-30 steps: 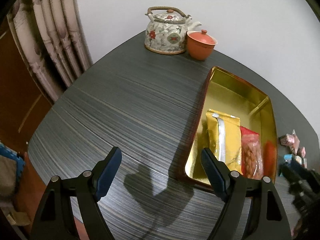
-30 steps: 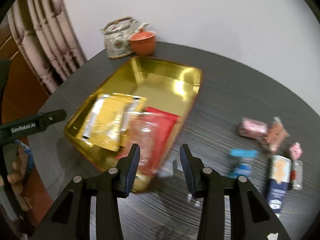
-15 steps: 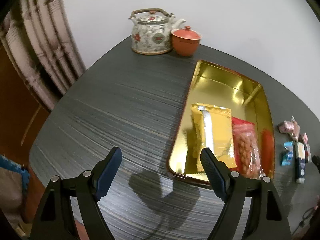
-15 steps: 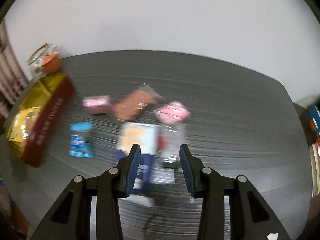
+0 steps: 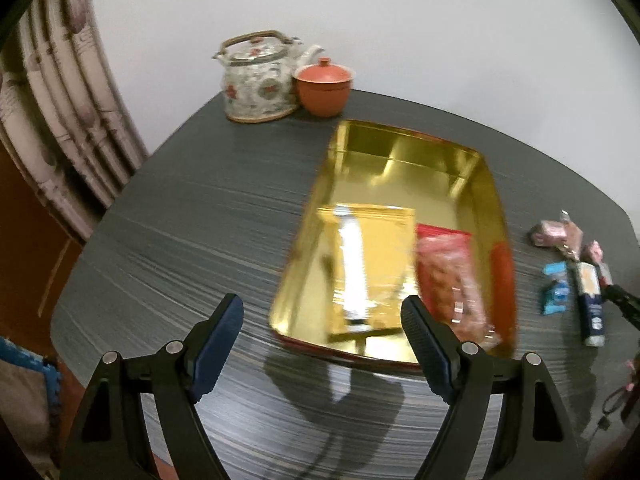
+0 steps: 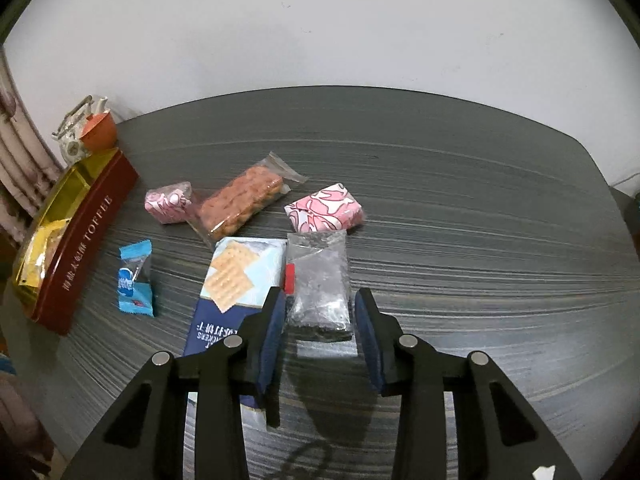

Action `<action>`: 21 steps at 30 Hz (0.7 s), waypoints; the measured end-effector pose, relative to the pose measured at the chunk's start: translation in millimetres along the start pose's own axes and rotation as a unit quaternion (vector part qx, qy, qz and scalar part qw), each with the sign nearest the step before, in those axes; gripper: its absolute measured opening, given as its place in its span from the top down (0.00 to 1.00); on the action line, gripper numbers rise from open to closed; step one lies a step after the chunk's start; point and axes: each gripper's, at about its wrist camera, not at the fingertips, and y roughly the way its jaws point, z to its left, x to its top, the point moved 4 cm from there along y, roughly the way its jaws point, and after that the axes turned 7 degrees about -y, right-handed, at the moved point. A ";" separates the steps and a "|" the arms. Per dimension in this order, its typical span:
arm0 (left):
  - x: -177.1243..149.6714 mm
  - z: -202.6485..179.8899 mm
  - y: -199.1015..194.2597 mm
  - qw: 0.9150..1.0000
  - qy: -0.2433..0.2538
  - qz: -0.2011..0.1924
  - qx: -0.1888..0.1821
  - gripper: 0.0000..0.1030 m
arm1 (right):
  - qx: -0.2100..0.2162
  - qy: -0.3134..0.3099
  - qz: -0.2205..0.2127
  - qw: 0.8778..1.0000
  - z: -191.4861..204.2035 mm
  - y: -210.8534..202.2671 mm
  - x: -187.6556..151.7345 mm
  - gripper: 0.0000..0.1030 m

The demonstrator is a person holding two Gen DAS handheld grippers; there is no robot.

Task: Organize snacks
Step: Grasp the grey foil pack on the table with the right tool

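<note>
A gold tin tray with red "TOFFEE" outer walls holds a gold packet and a red packet of nuts. Loose snacks lie on the dark table to its right: a clear packet of dark pieces, a blue cracker pack, a blue candy, a pink candy, a brown bar and a pink-white packet. My right gripper is open, its fingers either side of the clear packet's near end. My left gripper is wide open and empty before the tray's near edge.
A floral teapot and an orange lidded cup stand at the table's far left corner, by a curtain. The table's right edge drops off beyond the snacks.
My right gripper swung from over the tray to the loose snacks and came down around the clear packet. The left gripper's view shifted right, so the tray sits more central.
</note>
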 end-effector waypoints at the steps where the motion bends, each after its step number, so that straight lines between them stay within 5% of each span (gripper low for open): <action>1: -1.6 -5.9 -1.0 1.000 0.004 0.001 -0.002 0.21 | -0.002 -0.006 0.003 1.000 4.4 3.3 1.0 0.67; 11: -26.5 -100.3 -9.0 0.995 0.087 0.025 -0.053 0.21 | 0.002 -0.018 -0.009 1.000 -1.5 10.4 -4.4 0.68; 21: -42.6 -160.7 8.9 0.989 0.119 0.047 -0.073 0.21 | 0.005 -0.021 -0.021 1.000 -7.3 12.1 -3.3 0.68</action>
